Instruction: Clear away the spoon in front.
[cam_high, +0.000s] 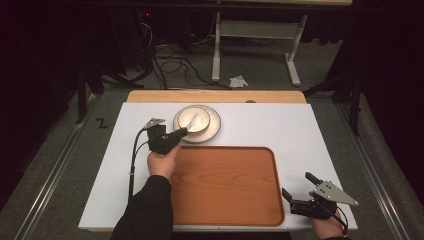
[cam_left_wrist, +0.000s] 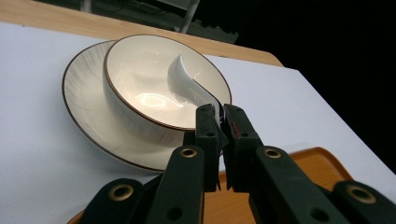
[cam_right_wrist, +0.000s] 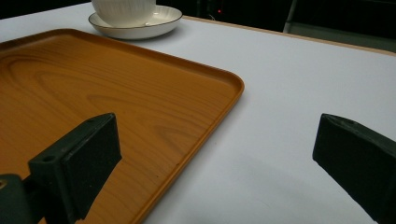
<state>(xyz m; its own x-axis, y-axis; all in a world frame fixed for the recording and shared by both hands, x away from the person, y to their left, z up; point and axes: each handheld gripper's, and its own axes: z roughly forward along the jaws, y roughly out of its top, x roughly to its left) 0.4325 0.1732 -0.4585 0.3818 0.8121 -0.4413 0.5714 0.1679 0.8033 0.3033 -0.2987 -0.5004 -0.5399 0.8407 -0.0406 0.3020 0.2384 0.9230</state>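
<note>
Left hand-held gripper (cam_left_wrist: 219, 122) is clamped on the spoon (cam_left_wrist: 187, 84) handle, in the bowl (cam_left_wrist: 140, 93) near the tabletop's far edge; glazed, slippery, fragile. Right hand-held gripper (cam_high: 300, 192) gapes.

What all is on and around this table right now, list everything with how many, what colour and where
round white ceramic bowl with brown rim: one, white, on the saucer at the table's far middle
white ceramic saucer with brown rim: one, white, under the bowl
white ceramic soup spoon: one, white, in the bowl, handle pinched by the left claw
rectangular orange wooden tray: one, orange-brown, near middle of the table, nothing on it
white table top with wooden far edge: one, white
crumpled white paper: one, on the floor beyond the table
black cables: several, on the floor beyond
left claw: one, black, shut on the spoon handle
right claw: one, black, open, by the tray's near right corner
</note>
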